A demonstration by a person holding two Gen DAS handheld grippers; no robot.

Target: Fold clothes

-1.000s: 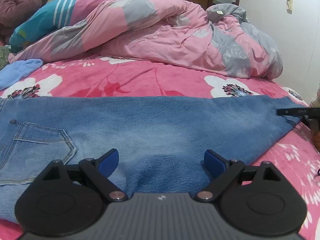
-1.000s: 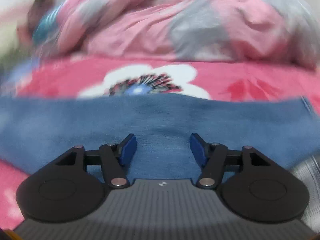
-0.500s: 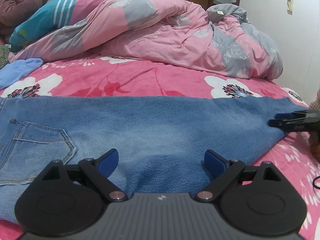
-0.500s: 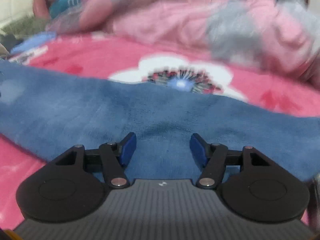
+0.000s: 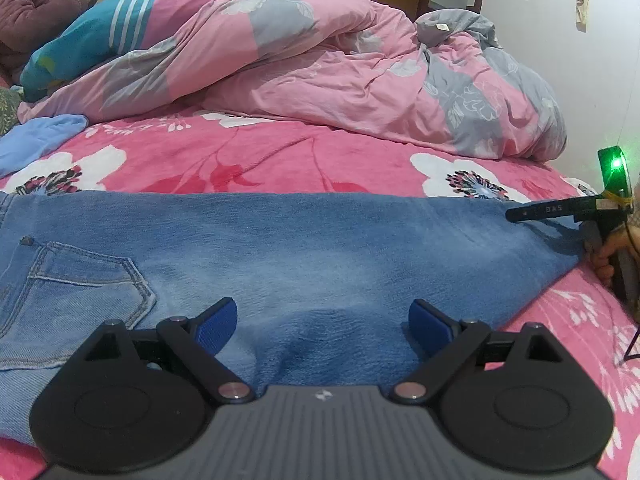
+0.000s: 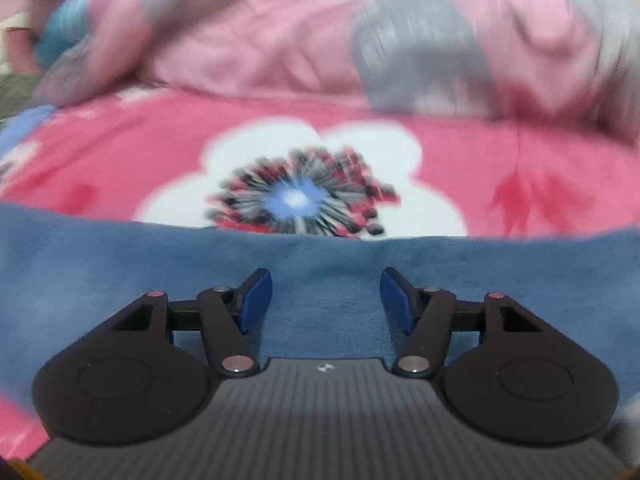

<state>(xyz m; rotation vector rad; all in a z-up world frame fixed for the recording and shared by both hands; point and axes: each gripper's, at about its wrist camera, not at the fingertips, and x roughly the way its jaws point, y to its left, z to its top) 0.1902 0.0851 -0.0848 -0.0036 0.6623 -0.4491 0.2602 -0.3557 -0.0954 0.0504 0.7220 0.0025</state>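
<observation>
Both grippers, left and right, hovered released over jeans, right fingers opening; best pinched hem squarely at frame's right edge.

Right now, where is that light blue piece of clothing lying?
In the left wrist view the light blue garment lies at the far left on the flowered pink bedspread, beyond the spread-out jeans and just below the heaped pink and grey quilt.
</observation>
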